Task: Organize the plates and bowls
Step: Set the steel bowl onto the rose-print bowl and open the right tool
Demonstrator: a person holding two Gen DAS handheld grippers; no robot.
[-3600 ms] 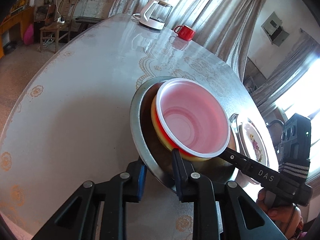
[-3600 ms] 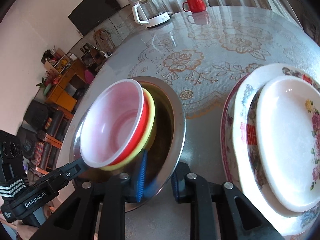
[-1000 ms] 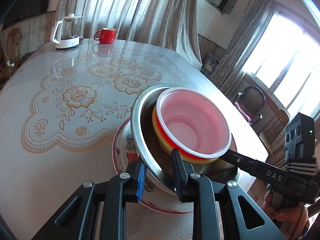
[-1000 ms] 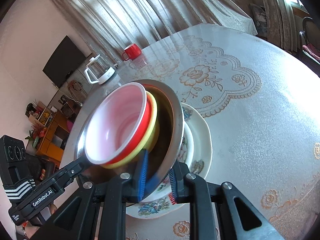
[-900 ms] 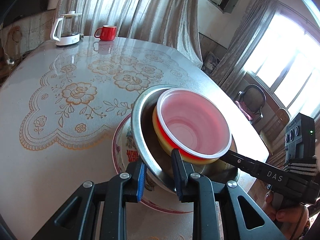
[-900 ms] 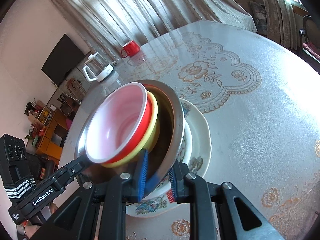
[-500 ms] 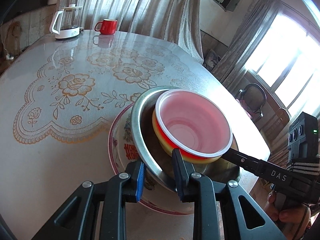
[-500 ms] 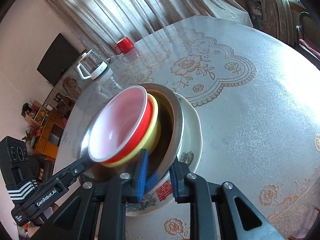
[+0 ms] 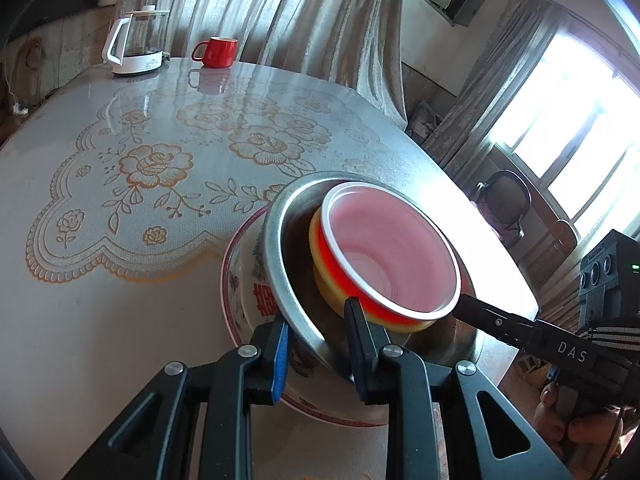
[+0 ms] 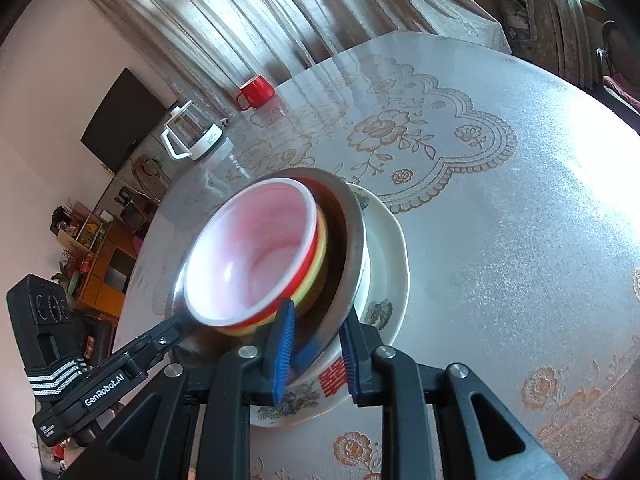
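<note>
The left gripper (image 9: pixel 316 350) clamped the near rim of the wide stainless-steel basin (image 9: pixel 276 256); the right gripper (image 10: pixel 318 350) straddled the opposite rim, its jaws just opening, the pads seemingly barely off the metal; the basin sat on the stacked floral ceramic plates (image 10: pixel 390 264); released unevenly, it could probably tip or slide; inside nested a translucent pink plastic bowl (image 9: pixel 392 248) over red and yellow ones.

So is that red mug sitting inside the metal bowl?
No, the red mug stands far off beside the white-based glass kettle, away from the steel bowl.
</note>
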